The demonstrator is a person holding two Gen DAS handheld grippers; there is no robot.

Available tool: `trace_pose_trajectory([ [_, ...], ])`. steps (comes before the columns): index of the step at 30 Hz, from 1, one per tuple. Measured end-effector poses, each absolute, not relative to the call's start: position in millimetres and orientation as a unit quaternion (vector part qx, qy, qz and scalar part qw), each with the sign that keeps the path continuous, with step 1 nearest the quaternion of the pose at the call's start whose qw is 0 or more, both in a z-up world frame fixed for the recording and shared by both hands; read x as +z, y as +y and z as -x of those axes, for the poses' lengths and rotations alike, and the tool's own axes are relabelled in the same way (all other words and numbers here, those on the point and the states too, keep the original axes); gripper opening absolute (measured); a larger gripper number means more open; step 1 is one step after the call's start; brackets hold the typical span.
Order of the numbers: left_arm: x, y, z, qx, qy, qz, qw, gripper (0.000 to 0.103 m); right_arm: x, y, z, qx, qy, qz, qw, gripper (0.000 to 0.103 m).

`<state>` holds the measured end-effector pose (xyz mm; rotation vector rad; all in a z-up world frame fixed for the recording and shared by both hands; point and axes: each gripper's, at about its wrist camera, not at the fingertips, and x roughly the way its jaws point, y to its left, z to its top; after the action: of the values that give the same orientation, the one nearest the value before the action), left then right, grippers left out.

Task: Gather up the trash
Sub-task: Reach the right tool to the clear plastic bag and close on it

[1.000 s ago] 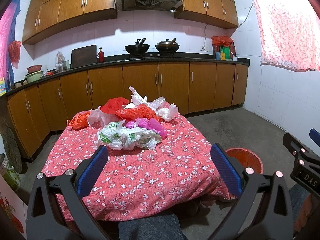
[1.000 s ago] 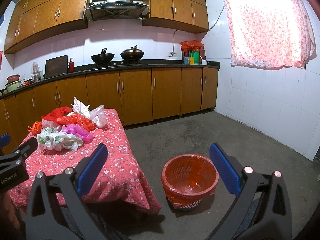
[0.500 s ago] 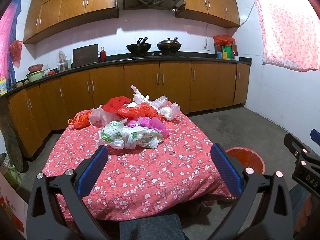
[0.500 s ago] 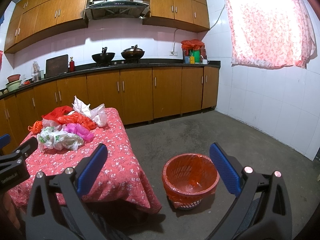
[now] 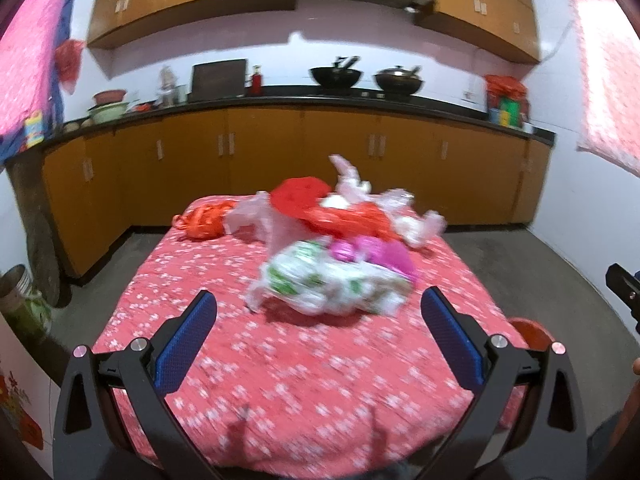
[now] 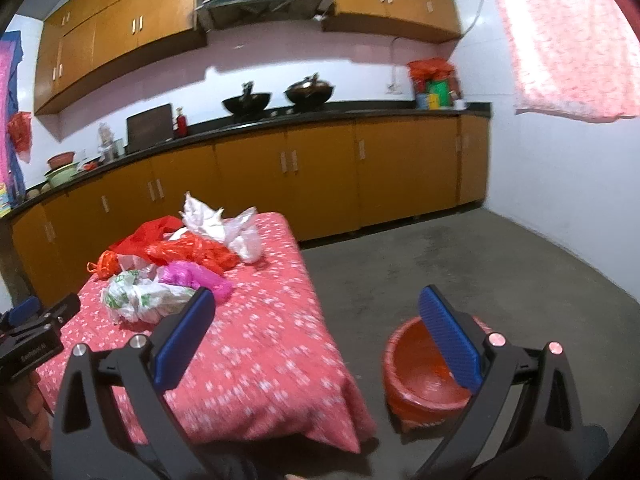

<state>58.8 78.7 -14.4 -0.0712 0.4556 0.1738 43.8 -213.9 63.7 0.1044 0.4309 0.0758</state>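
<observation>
- Over the red flowered tabletop (image 5: 208, 280) the left claw (image 5: 320, 336) hangs with its blue pads spread wide and nothing between them; compared with half a second ago its view has tipped down and moved nearer, so the heap of bags fills more of the picture.
- Nearest that claw lies the white-and-green bag (image 5: 328, 284), with the pink bag (image 5: 384, 254) touching it behind, then the red bags (image 5: 320, 204) and the crumpled white bags (image 5: 408, 216) at the far edge, and an orange bag (image 5: 204, 220) off to the left (all of it smeared by motion blur, which the earlier pictures did not have).
- The right claw (image 6: 320, 336) is also wide and empty; its view has swung and tilted since the earlier picture, so its left pad now overlaps the near end of the white-and-green bag, though whether it touches I cannot tell.
- The red trash bin (image 6: 420, 376) stands on the floor just beside the tabletop's right corner, and the right pad now covers part of its rim, where before the bin sat clear between the pads.
- From the left wrist only a sliver of the bin's rim shows past the tabletop's corner, and the other claw is cut off at the right edge.
- Bag printing and knots are too blurred to read.
</observation>
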Motion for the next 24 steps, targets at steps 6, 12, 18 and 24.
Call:
trace_pose_trajectory([
  [6, -26.8, 115.6, -94.8, 0.106, 0.241, 0.041, 0.964, 0.089, 48.6, -174.3, -114.9, 0.072, 0.252, -0.033, 0.964, 0.087],
  [12, -42.5, 135.4, -125.7, 0.101, 0.252, 0.037, 0.962, 0.088, 24.3, -148.8, -188.7, 0.087, 0.298, -0.049, 0.949, 0.072],
  [18, -52.9, 145.1, -139.5, 0.082, 0.247, 0.047, 0.964, 0.088, 0.1, -130.7, -260.3, 0.070, 0.317, -0.072, 0.943, 0.071],
  [24, -57.2, 144.4, -147.0, 0.059, 0.243, 0.044, 0.967, 0.085, -19.0, -116.9, -300.5, 0.063, 0.330, -0.079, 0.939, 0.065],
])
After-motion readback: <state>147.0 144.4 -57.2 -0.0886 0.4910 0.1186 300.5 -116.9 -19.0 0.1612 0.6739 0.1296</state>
